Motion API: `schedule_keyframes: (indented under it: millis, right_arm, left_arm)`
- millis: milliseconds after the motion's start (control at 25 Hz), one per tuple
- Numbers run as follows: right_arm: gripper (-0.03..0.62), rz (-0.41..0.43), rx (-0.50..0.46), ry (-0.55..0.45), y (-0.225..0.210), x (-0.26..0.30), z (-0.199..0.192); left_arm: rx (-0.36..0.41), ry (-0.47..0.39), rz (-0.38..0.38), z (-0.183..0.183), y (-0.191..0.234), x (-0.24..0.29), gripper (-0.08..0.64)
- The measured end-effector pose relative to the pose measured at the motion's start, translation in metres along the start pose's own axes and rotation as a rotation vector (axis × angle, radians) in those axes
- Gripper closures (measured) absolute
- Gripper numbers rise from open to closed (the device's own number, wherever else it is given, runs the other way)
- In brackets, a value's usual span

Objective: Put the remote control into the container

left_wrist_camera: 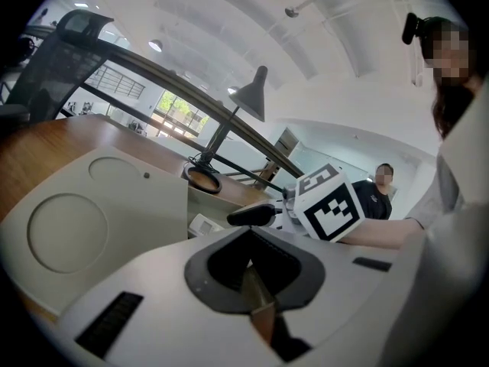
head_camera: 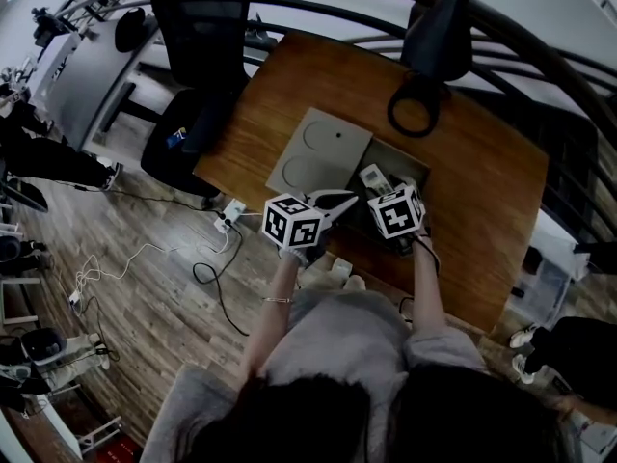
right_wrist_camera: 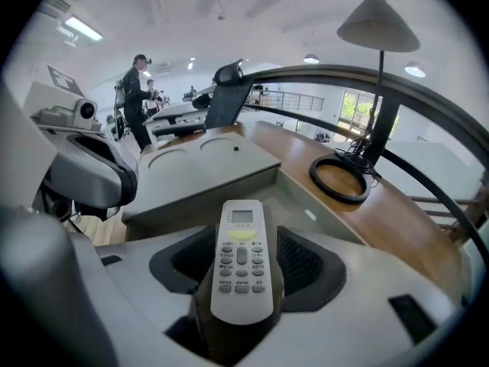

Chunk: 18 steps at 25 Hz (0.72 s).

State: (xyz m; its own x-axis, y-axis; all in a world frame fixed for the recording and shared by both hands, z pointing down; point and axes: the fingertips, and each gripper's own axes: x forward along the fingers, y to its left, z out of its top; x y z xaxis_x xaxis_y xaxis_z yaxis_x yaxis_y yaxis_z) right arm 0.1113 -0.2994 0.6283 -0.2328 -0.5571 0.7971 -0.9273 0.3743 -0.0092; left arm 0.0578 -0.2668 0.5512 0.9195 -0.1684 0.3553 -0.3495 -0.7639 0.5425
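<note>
- My right hand-held gripper (head_camera: 382, 190) pinches the white remote control (right_wrist_camera: 242, 254) by its lower end, buttons up, over the open grey container (head_camera: 406, 158) on the wooden bench (head_camera: 482, 172).
- My left hand-held gripper (left_wrist_camera: 253, 280) is pressed together on nothing, just beside the right one.
- The lid (head_camera: 316, 150) lies flat against the container's left side.

A black office chair (head_camera: 198, 37) is standing beside the wooden tabletop (head_camera: 482, 181); loose cables (head_camera: 204, 276) are trailing across the plank floor (head_camera: 125, 336).
</note>
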Motion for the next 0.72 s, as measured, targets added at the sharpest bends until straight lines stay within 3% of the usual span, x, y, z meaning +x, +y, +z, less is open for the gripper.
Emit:
schedule_keyframes:
  millis: [320, 600, 720]
  right_arm:
    - [0.352, 0.028, 0.072, -0.167, 0.005, -0.025, 0.023]
    - [0.504, 0.026, 0.153, -0.284, 0.003, -0.057, 0.040]
    - [0.536, 0.040, 0.178, -0.330, 0.004, -0.073, 0.043]
  left_arm:
    - [0.023, -0.007, -0.028, 0.003, -0.006, -0.003, 0.557]
    - [0.065, -0.022, -0.065, 0.009, -0.020, -0.008, 0.557]
    - [0.095, -0.031, -0.083, 0.014, -0.030, -0.010, 0.557]
